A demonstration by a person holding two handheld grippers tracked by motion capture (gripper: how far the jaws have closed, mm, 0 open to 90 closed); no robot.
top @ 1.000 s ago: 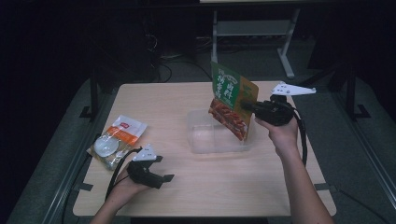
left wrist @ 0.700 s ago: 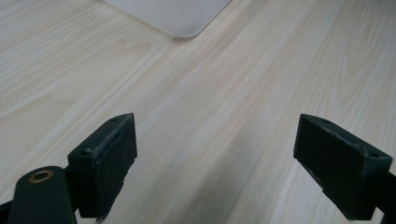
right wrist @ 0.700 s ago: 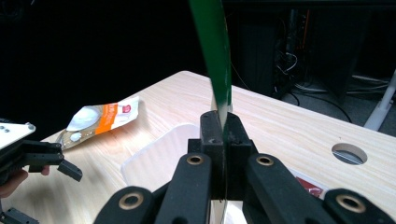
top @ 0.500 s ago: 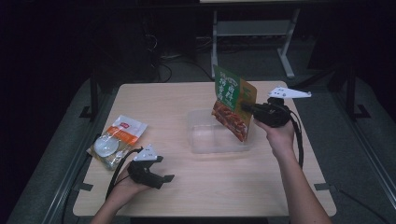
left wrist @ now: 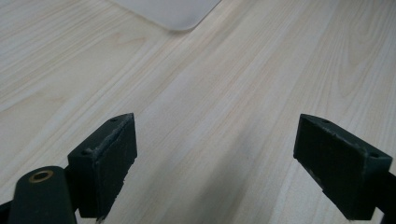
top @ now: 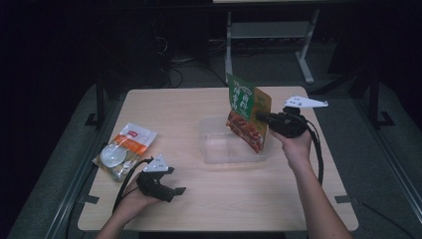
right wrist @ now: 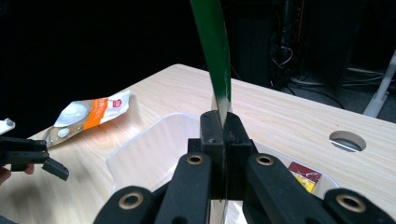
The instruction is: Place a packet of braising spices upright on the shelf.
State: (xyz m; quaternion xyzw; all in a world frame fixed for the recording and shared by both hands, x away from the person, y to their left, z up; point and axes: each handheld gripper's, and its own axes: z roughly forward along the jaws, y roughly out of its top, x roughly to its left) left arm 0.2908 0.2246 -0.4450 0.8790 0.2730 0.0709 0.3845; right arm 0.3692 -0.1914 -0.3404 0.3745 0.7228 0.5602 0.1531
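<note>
The right gripper [top: 260,118] is pinching a green and orange pouch [top: 247,118] by its edge, jaws clamped tight on the thin film, as the right gripper view shows with the pouch [right wrist: 215,56] rising edge-on from between them. The pouch is hanging upright over the clear bin [top: 215,144] at mid-table, its lower end dipping toward the bin's right half. Gripping it by the side is probably keeping the flat pack vertical so it can slide down into the bin rather than lie across the rim. A small red and yellow item [right wrist: 304,171] is already lying in the bin.

The left gripper [top: 174,189] is resting low over the near-left table [top: 209,204], jaws standing wide apart with nothing but bare wood between them in the left gripper view; it seems to be waiting its turn. Just beyond it, 1 white and orange packet [top: 125,149] is lying flat near the left edge, likely next for the bin.

The pouch is carrying large pale characters on its green top, too small to read; the packet has a small red label, also unreadable.
</note>
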